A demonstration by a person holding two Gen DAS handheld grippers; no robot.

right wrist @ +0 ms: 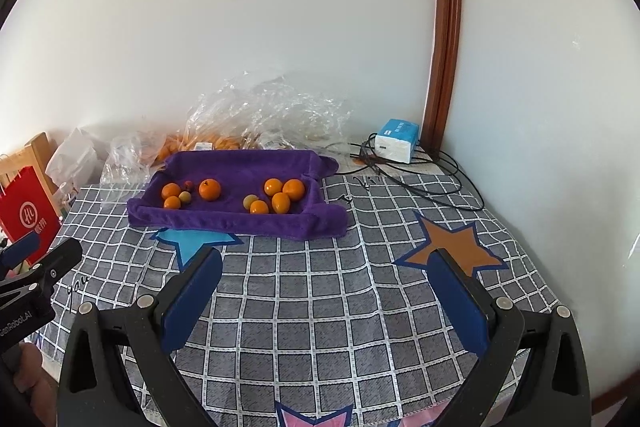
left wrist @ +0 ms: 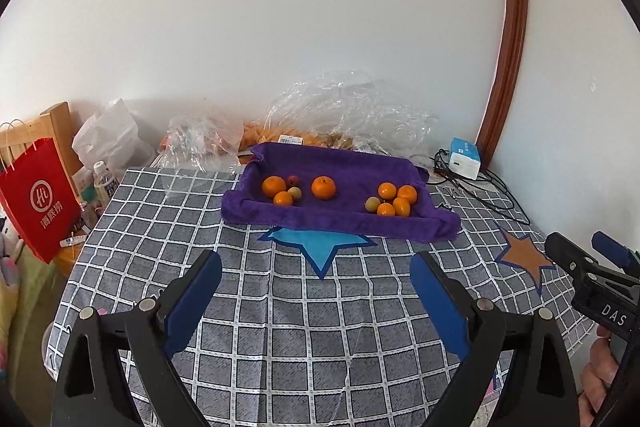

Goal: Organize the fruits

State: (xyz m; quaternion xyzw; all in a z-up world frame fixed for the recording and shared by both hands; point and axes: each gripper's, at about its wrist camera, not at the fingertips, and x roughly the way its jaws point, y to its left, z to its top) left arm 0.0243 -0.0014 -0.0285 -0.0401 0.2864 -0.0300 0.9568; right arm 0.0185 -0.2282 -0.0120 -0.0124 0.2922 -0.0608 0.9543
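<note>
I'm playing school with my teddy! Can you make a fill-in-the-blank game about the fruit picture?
1. The fruits lie on a ____ towel.
2. Both the left gripper and the right gripper are wide ____.
3. The star peeking out under the towel's front edge is ____.
4. The paper bag at the table's left is ____.

Missing words: purple; open; blue; red

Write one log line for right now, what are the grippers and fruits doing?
left gripper: open, empty | right gripper: open, empty | fruits: on purple towel, untouched
</note>
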